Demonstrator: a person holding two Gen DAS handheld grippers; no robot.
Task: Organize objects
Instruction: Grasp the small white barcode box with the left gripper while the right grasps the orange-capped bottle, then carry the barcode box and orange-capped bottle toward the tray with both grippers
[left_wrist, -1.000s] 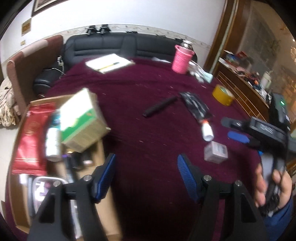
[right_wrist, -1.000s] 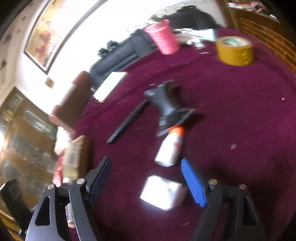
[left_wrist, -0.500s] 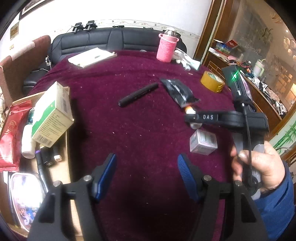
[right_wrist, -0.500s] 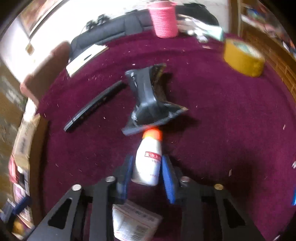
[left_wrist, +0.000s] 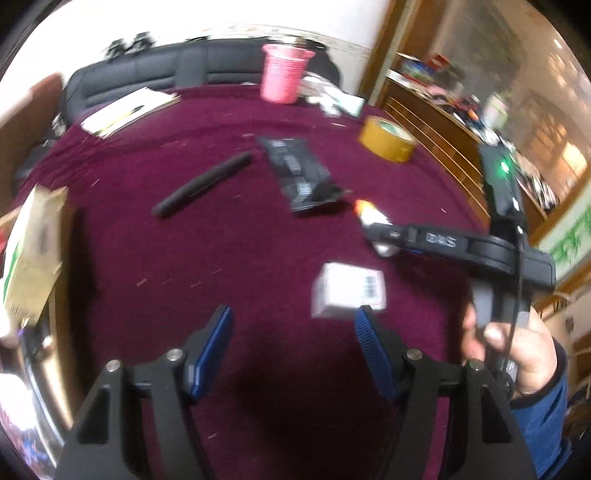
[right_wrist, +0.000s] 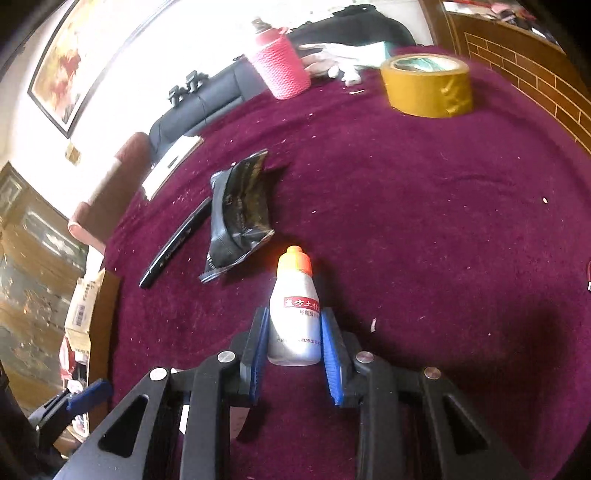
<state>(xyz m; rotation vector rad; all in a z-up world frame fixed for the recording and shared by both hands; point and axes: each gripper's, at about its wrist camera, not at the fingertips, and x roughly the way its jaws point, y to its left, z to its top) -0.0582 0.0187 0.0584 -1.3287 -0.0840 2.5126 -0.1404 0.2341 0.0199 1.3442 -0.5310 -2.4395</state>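
At the far left edge of the left wrist view, a cardboard box (left_wrist: 55, 332) of sorted items is seen, with a green-and-white carton (left_wrist: 31, 254) leaning on its rim. The left gripper (left_wrist: 293, 332) is held spread and empty, and has been swung toward the small white box (left_wrist: 349, 290), which now lies just beyond its right finger. Further right, the right gripper (right_wrist: 291, 336) has just been closed: the white bottle with the orange cap (right_wrist: 294, 314), loose on the cloth a second ago, is now pinched between its blue pads. One item is judged secured for transfer to the box. The table is covered in maroon cloth (right_wrist: 424, 229), with a black pen (left_wrist: 203, 184), black pouch (left_wrist: 299, 171), tape roll (right_wrist: 428, 85) and pink flask (right_wrist: 282, 64) lying farther off, a black sofa (left_wrist: 147, 74) behind.
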